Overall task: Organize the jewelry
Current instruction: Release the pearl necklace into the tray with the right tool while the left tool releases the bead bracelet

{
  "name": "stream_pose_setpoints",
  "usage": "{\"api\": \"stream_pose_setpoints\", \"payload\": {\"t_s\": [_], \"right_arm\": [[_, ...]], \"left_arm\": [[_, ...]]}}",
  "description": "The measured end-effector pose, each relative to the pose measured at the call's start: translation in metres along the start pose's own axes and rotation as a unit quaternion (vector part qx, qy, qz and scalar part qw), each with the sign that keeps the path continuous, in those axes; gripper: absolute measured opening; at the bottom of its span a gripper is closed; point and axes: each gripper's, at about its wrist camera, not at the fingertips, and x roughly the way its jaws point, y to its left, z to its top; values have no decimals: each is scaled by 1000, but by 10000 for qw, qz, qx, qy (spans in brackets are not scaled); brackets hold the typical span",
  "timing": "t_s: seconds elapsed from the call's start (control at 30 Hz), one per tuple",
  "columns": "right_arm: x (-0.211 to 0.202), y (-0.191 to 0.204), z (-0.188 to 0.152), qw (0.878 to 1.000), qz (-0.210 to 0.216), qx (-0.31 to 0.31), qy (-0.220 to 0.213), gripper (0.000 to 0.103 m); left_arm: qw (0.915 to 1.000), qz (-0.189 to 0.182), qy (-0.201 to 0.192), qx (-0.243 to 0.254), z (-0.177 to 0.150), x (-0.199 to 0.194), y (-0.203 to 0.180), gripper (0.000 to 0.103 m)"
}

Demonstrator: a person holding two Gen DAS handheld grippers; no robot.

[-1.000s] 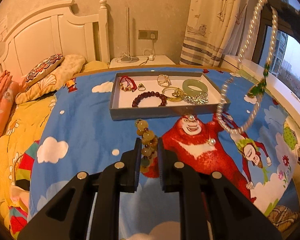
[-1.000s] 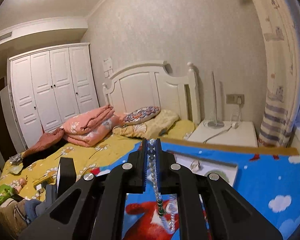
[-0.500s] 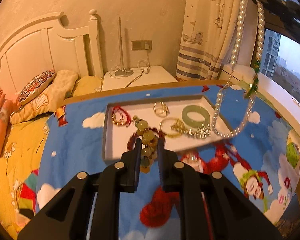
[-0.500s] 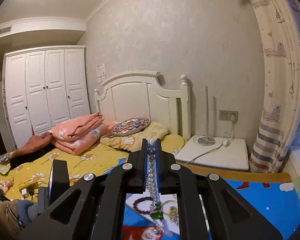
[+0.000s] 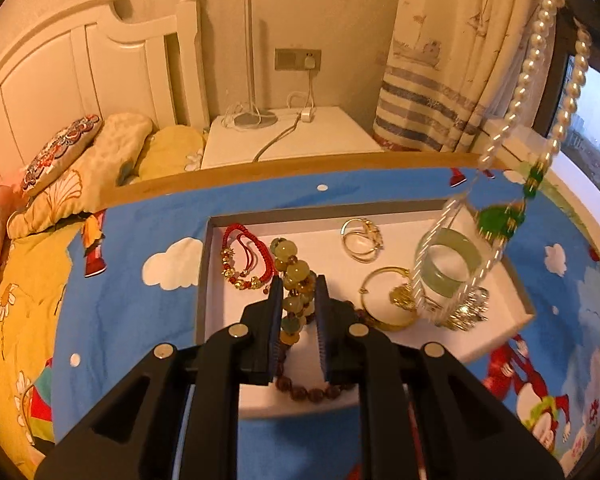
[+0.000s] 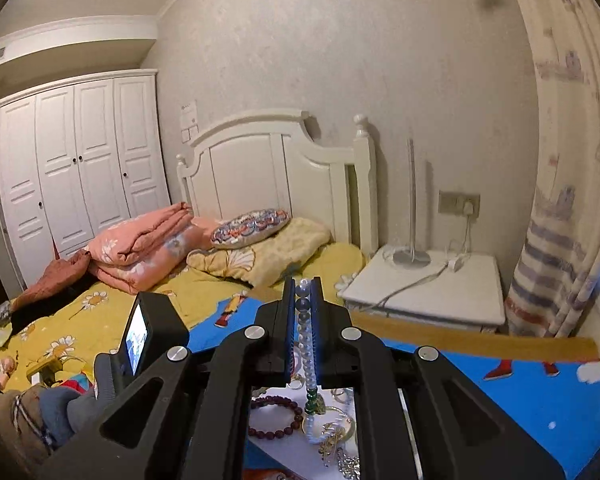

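**Both grippers hold strands of beads above the jewelry tray**

At the far left of the left wrist view, a patterned cushion [image 5: 62, 142] lies against the white headboard [image 5: 88, 68], with a yellow bedsheet [image 5: 24, 280] below it. On the blue cartoon blanket [image 5: 132, 240] sits a shallow grey tray [image 5: 203, 276] with a white floor. Inside it, from left to right, lie a red cord bracelet [image 5: 246, 258], a dark red bead bracelet [image 5: 312, 390], gold rings [image 5: 362, 238], a gold bangle [image 5: 384, 300] and a pale green bangle [image 5: 448, 264]. The left gripper [image 5: 298, 290] is clenched on a bracelet of yellow-green beads [image 5: 294, 272], which it holds over the left half of the tray. Further right, a pearl necklace [image 5: 534, 64] with a green pendant [image 5: 496, 216] hangs from above, its lower loop dangling over the green bangle. In the right wrist view, the right gripper [image 6: 303, 292] grips that pearl strand between its fingers, above the tray. A white nightstand [image 5: 288, 136] stands behind the bed, beside a striped curtain [image 5: 432, 108].
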Motion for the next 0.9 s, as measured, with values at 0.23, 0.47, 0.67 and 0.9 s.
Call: {"api": "stream_pose_setpoints", "payload": {"t_s": [0.23,0.47,0.67,0.9], "right_arm": [[55,-7,-45,9962,83,48,865,8],[93,-26,-98,9849,-96,231,1715,8],[97,-45,-120,9711,-388,601,2277,10],[38,-54,-123,9776,-501,850,1858,79]], "left_arm": [[9997,0,255,-12,-1,38,0,30],[9993,88,341,-154,-7,46,8,73],[9991,204,226,-304,-20,28,10,89],[9962,438,-98,-745,-48,-13,22,100]]}}
